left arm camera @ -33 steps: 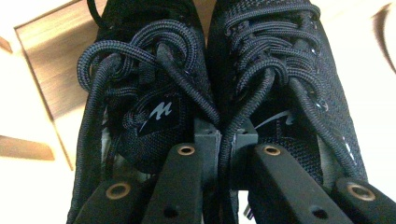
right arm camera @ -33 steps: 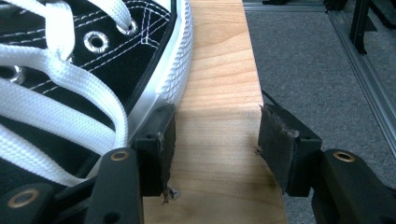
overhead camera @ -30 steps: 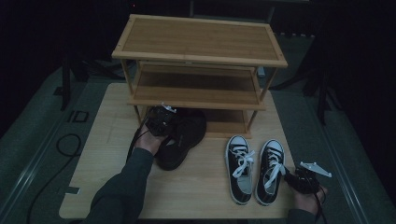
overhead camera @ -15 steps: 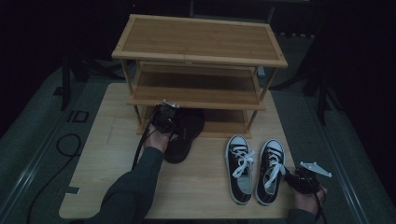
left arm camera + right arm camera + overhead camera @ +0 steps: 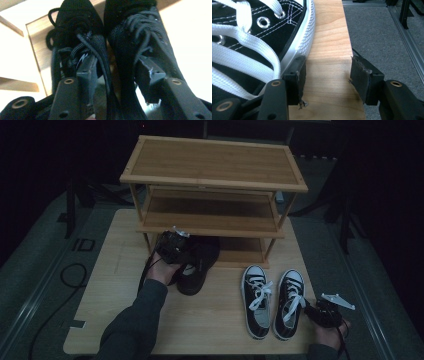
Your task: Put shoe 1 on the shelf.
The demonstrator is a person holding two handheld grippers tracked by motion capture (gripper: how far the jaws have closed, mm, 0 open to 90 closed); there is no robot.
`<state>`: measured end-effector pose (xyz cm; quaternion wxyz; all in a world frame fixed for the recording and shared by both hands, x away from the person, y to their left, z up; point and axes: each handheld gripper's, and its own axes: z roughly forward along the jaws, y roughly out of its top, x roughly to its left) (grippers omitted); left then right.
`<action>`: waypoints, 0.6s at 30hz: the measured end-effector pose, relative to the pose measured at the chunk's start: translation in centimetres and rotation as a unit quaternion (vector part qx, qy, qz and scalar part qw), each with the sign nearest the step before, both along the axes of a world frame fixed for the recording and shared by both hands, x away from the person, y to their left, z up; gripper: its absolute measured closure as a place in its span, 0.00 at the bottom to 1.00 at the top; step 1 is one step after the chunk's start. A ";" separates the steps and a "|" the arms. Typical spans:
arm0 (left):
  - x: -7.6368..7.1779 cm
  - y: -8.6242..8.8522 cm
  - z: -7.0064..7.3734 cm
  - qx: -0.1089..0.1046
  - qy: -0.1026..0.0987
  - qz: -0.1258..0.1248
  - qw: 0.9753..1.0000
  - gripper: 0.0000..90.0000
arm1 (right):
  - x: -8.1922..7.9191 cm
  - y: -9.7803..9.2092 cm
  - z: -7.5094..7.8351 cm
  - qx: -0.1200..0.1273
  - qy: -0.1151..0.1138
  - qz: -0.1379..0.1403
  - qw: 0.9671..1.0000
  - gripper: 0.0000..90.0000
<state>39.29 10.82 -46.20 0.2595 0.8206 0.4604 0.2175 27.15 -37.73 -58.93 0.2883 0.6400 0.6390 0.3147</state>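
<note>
The right gripper point(image 5: 325, 75) rested with fingers point(image 5: 362, 75) released over bare tabletop point(image 5: 329, 50), a laced black-and-white sneaker point(image 5: 249, 37) against the left finger. The left gripper point(image 5: 117, 77) had fingers point(image 5: 86, 72) clenched on the pair of black shoes point(image 5: 135, 37), whose toes pointed beyond the fingertips beneath the wooden shoe rack point(image 5: 215, 167).

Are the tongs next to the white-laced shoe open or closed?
Open. In the right gripper view, the right tongs stand spread with bare table between the jaws, gripping nothing; the white-laced sneaker sits just beside one jaw.
</note>
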 end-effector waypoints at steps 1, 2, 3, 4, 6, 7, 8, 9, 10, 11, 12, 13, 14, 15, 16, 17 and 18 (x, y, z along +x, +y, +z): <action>-0.4 0.2 0.3 -0.004 -0.003 -0.005 1.000 0.58 | 0.0 0.0 0.0 0.000 0.000 0.000 1.000 0.51; -0.7 0.3 0.6 -0.008 -0.004 -0.012 1.000 0.58 | 0.0 0.0 0.0 0.000 0.000 0.000 1.000 0.51; -0.7 0.3 0.6 -0.008 -0.004 -0.012 1.000 0.58 | 0.0 0.0 0.0 0.000 0.000 0.000 1.000 0.51; -1.6 0.6 1.3 -0.019 -0.012 -0.027 0.999 0.58 | 0.0 0.0 0.0 0.000 0.000 0.000 1.000 0.51; -2.4 1.0 1.8 -0.027 -0.013 -0.044 0.999 0.57 | 0.0 0.0 0.0 0.000 0.000 0.000 1.000 0.51; -2.8 1.1 2.0 -0.029 -0.014 -0.049 0.998 0.57 | 0.0 0.0 0.0 0.000 0.000 0.000 1.000 0.51; -3.2 1.3 2.2 -0.028 -0.015 -0.056 0.998 0.57 | 0.0 0.0 0.0 0.000 0.000 0.000 1.000 0.51; -3.2 1.3 2.2 -0.028 -0.015 -0.056 0.998 0.57 | 0.0 0.0 0.0 0.000 0.000 0.000 1.000 0.51; -3.9 1.6 2.6 -0.035 -0.016 -0.069 0.997 0.57 | 0.0 0.0 0.0 0.000 0.000 0.000 1.000 0.51; -4.2 1.8 2.6 -0.036 -0.015 -0.077 0.996 0.58 | 0.0 0.0 0.0 0.000 0.000 0.000 1.000 0.51; -4.5 2.1 2.7 -0.038 -0.014 -0.086 0.995 0.59 | 0.0 0.0 0.0 0.000 0.000 0.000 1.000 0.51; -4.8 2.3 2.7 -0.038 -0.014 -0.091 0.995 0.61 | 0.0 0.0 0.0 0.000 0.000 0.000 1.000 0.51; -5.1 2.5 2.6 -0.039 -0.011 -0.095 0.995 0.64 | 0.0 0.0 0.0 -0.001 0.000 0.000 1.000 0.51; -5.1 2.5 2.6 -0.039 -0.011 -0.095 0.995 0.66 | 0.0 0.0 0.0 -0.001 0.000 0.000 1.000 0.51; -5.7 2.9 2.4 -0.041 -0.007 -0.104 0.994 0.69 | 0.0 0.0 0.0 -0.001 0.000 0.000 1.000 0.51; -6.1 3.0 2.3 -0.044 -0.005 -0.109 0.993 0.71 | 0.0 0.0 0.0 -0.001 0.000 0.000 1.000 0.51; -6.3 3.2 2.2 -0.048 -0.002 -0.114 0.992 0.73 | 0.0 0.0 0.0 -0.001 0.000 0.000 1.000 0.51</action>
